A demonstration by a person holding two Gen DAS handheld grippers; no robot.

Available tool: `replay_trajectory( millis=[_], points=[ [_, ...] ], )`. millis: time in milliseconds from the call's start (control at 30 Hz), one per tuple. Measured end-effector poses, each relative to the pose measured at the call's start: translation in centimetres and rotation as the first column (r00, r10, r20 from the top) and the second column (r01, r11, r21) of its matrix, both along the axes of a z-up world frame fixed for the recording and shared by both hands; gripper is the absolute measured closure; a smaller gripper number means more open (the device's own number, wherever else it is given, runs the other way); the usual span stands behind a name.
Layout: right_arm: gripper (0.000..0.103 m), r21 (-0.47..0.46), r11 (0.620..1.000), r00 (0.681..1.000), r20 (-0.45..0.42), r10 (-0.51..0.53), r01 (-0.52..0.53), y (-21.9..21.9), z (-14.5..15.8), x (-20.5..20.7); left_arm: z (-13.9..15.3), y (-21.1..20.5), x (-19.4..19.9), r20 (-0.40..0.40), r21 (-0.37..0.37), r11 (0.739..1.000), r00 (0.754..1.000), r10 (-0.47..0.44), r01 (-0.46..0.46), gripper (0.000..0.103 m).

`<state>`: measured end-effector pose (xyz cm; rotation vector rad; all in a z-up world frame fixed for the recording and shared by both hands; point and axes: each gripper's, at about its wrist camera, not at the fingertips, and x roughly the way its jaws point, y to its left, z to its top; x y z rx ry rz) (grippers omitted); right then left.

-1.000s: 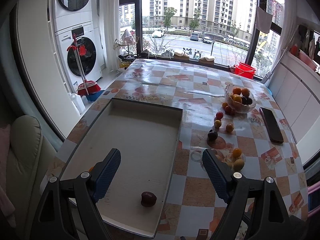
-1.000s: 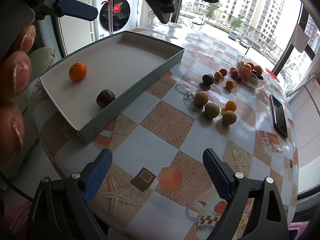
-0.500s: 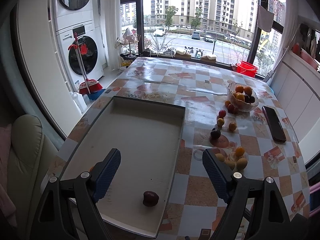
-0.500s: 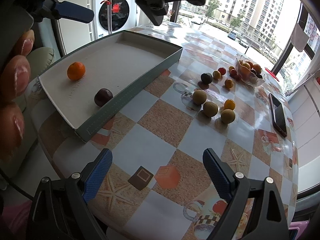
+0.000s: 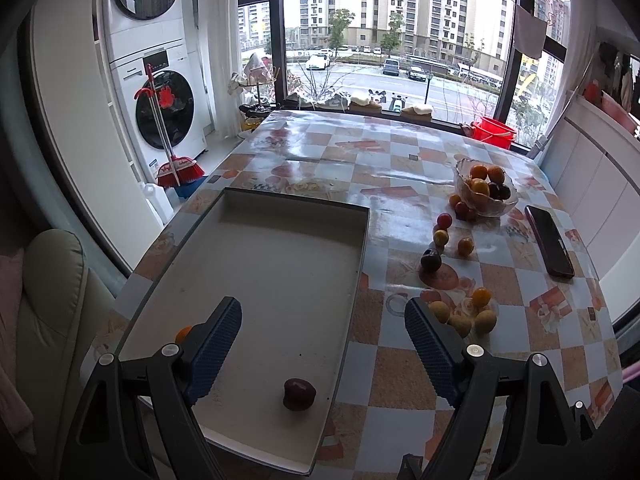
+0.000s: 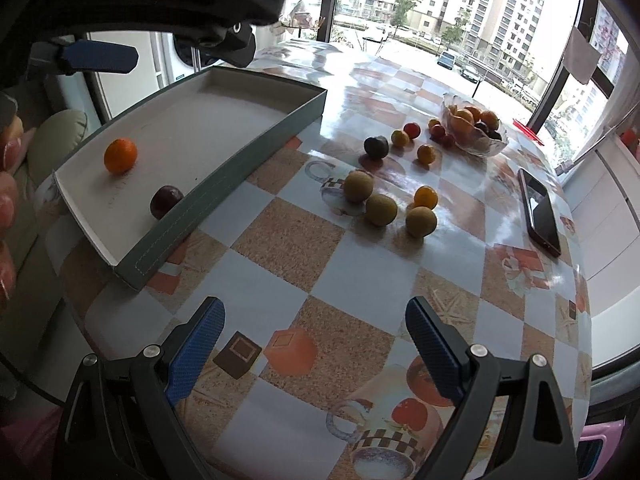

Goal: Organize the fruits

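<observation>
left gripper (image 5: 322, 320): jaws apart, empty, over tray (image 5: 280, 208) | right gripper (image 6: 314, 320): jaws apart, empty | tray, left of frame: orange (image 6: 120, 155), dark plum (image 6: 166, 201) | loose fruits (image 6: 380, 209): centre-right on table (image 6: 360, 280)

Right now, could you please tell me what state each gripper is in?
Left gripper: open, holding nothing.
Right gripper: open, holding nothing.

In the left wrist view, the orange (image 5: 183, 333) in the tray (image 5: 362, 240) shows only as a sliver, the rest hidden behind the left fingers (image 5: 216, 344). Beyond the right fingers (image 5: 430, 350), they cover part of a yellow-green fruit (image 5: 441, 311). In the right wrist view, the tray wall hides the lower side of the dark plum (image 6: 166, 200), and the picture's left edge cuts off a person's fingertips (image 6: 7, 204).
</observation>
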<state>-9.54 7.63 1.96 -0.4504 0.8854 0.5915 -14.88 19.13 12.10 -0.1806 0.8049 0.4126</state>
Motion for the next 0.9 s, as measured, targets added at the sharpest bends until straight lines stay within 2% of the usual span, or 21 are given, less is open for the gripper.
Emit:
replay_trajectory(
  millis=[900],
  points=[
    [0.009,0.01,1.0,1.0,-0.005,-0.001,0.001,-0.32,-0.06,0.12,-0.43,-0.77,0.22,-0.012,0.015,1.0,1.0,-0.008,0.008,0.018]
  ],
)
